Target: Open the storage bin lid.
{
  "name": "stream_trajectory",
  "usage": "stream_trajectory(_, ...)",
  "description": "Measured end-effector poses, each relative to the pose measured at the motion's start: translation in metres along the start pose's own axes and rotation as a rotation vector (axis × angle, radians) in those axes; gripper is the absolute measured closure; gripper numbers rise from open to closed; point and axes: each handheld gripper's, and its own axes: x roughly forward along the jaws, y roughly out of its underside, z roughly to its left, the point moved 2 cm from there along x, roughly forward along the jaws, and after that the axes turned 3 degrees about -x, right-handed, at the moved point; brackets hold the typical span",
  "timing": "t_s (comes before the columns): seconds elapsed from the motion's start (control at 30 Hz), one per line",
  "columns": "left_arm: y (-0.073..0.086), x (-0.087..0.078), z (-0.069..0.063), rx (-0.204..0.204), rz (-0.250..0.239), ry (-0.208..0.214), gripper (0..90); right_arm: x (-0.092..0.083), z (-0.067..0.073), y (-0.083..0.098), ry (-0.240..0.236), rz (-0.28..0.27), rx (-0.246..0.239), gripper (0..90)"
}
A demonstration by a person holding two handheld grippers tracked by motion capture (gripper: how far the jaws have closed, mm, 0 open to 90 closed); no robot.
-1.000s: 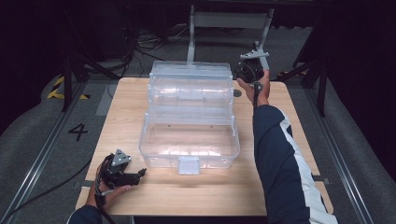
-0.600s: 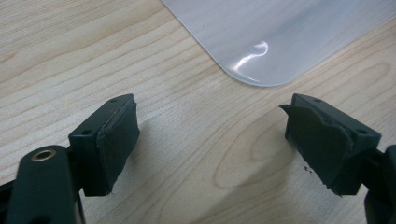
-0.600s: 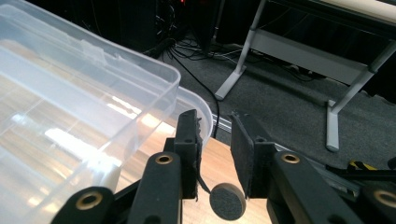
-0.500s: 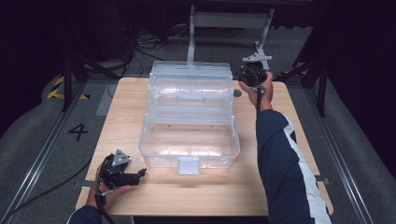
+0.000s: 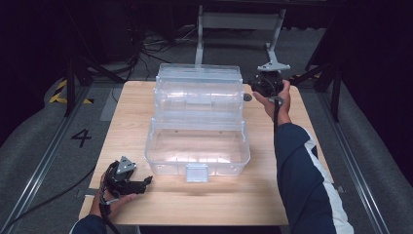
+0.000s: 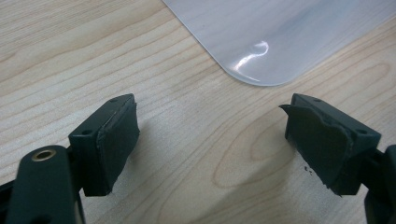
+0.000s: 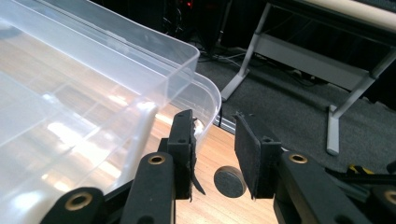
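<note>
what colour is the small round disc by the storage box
Dark grey disc, clearest in the right gripper view.

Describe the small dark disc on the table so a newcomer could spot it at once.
Start at the wooden table and find the clear plastic box in its middle. By the box's far right corner lies the dark round disc, flat on the wood: small, opaque, black.
</note>
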Motion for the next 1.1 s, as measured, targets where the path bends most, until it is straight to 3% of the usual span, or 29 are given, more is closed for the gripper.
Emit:
stream_trajectory(0.43, 0.000, 0.000, 0.000, 0.002, 0.001, 0.000, 17.7, -0.028, 0.015, -0.006, -0.054, -0.037, -0.065, 67.5)
stream_trajectory(1.1, 0.000, 0.000, 0.000, 0.002, 0.001, 0.000, 17.7, -0.063, 0.025, -0.001, -0.094, -0.081, -0.089, 63.4)
